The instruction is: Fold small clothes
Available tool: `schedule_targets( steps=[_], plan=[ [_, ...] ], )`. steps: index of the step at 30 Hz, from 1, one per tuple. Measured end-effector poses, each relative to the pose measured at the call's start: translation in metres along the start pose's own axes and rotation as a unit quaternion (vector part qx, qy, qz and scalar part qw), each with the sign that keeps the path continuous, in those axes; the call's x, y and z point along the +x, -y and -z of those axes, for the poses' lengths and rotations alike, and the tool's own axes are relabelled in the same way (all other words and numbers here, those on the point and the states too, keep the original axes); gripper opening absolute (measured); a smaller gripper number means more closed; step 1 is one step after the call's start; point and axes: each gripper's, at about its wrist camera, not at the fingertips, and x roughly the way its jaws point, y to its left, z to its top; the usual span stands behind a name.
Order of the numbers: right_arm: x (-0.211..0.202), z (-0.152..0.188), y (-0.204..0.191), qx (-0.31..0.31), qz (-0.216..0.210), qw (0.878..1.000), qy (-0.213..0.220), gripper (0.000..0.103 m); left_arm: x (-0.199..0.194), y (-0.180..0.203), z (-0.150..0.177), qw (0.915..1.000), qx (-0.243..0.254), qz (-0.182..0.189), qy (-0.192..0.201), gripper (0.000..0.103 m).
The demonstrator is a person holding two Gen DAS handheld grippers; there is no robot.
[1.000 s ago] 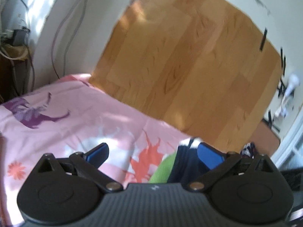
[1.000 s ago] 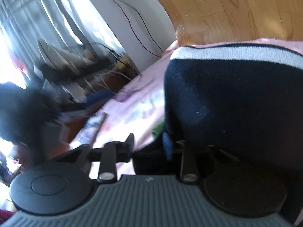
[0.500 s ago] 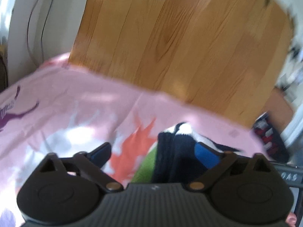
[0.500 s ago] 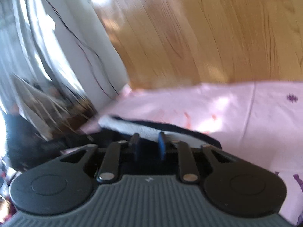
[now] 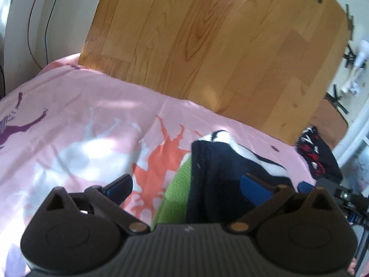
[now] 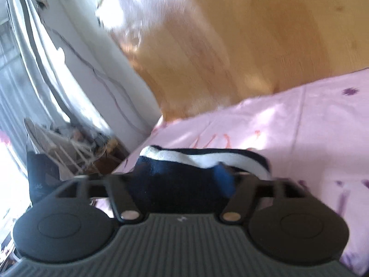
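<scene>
Nearby, green cloth [image 5: 175, 198] under navy garment [image 5: 219, 184], on pink sheet [image 5: 92, 115].

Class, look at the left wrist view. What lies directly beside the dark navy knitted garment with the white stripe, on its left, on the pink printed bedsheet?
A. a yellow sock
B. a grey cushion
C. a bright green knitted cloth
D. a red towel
C: a bright green knitted cloth lies against the left edge of the dark navy knitted garment with the white stripe on the pink printed bedsheet.

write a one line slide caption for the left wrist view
Left gripper open above a pink printed sheet, a folded navy garment lying on a green one between its fingers.
</scene>
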Motion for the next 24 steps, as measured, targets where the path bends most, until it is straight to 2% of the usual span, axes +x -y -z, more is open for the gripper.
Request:
schedule_targets(
  steps=[2, 6, 8, 10, 15, 18, 19, 20, 23, 24],
  plan=[
    [-0.018, 0.01, 0.004, 0.003, 0.008, 1.0, 0.011, 0.083, -0.003, 0.001, 0.002, 1.0, 0.005, 0.005, -0.003, 0.103],
    [-0.026, 0.027, 0.019, 0.048, 0.013, 0.998, -0.023, 0.084, 0.006, 0.001, 0.01, 0.9994, 0.001, 0.01, -0.032, 0.103],
    [-0.027, 0.032, 0.022, 0.063, 0.008, 0.997, -0.035, 0.084, 0.016, 0.001, 0.013, 0.9985, -0.014, 0.015, -0.052, 0.103],
    [-0.022, 0.034, 0.024, 0.073, 0.006, 0.996, -0.048, 0.084, 0.024, 0.0, 0.017, 0.9964, -0.037, 0.036, -0.067, 0.103],
    [0.0, 0.038, 0.019, 0.069, -0.005, 0.995, -0.077, 0.081, 0.028, 0.006, 0.024, 0.9973, -0.033, 0.033, -0.057, 0.103],
    [0.013, 0.035, 0.015, 0.058, -0.006, 0.995, -0.086, 0.068, 0.027, 0.007, 0.026, 0.9973, -0.035, 0.038, -0.053, 0.1],
    [0.013, 0.033, 0.015, 0.053, -0.007, 0.995, -0.084, 0.064, 0.027, 0.008, 0.026, 0.9966, -0.039, 0.045, -0.056, 0.093],
    [0.013, 0.03, 0.013, 0.04, -0.008, 0.996, -0.08, 0.058, 0.027, 0.011, 0.026, 0.9959, -0.044, 0.052, -0.059, 0.092],
    [0.004, 0.023, 0.008, -0.002, -0.005, 0.999, -0.042, 0.052, 0.033, 0.021, 0.025, 0.995, -0.045, 0.06, -0.066, 0.094],
    [0.002, 0.02, 0.007, -0.018, 0.001, 0.999, -0.027, 0.052, 0.037, 0.024, 0.026, 0.9948, -0.043, 0.061, -0.068, 0.098]
  ],
)
